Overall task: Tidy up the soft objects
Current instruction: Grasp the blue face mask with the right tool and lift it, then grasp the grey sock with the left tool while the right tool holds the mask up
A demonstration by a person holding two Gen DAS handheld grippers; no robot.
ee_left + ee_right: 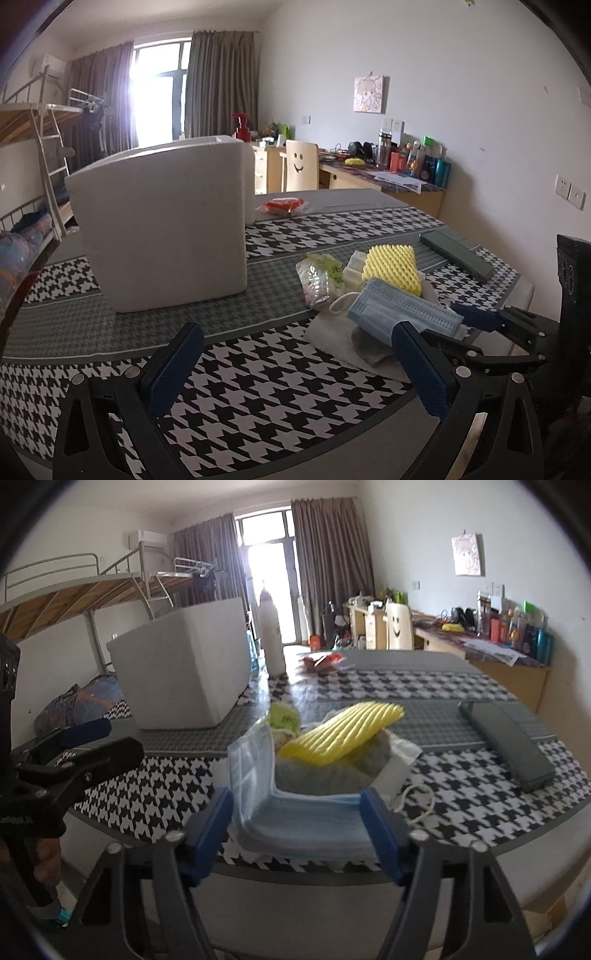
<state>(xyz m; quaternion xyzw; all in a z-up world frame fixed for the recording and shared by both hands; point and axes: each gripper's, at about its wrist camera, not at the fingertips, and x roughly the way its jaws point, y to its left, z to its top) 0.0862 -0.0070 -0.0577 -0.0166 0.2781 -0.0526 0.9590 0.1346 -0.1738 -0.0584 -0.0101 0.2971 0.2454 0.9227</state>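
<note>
The blue face mask (pixel 295 819) lies at the near end of the soft-item pile on the houndstooth table (pixel 461 794), long axis spanning the right gripper (pixel 297 834), left end folded upward. Both blue pads touch its ends, clamping it. The left gripper (pixel 295 369) hovers low, tilted downward, jaws apart and empty, near the white foam box (pixel 159 229).

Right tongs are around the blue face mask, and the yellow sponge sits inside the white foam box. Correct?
Not quite. The yellow sponge is not inside the white foam box; it lies on the pile of soft items on the table, beside the box. The right wrist view shows this, and the left wrist view agrees. The right tongs are indeed around the blue face mask.
</note>
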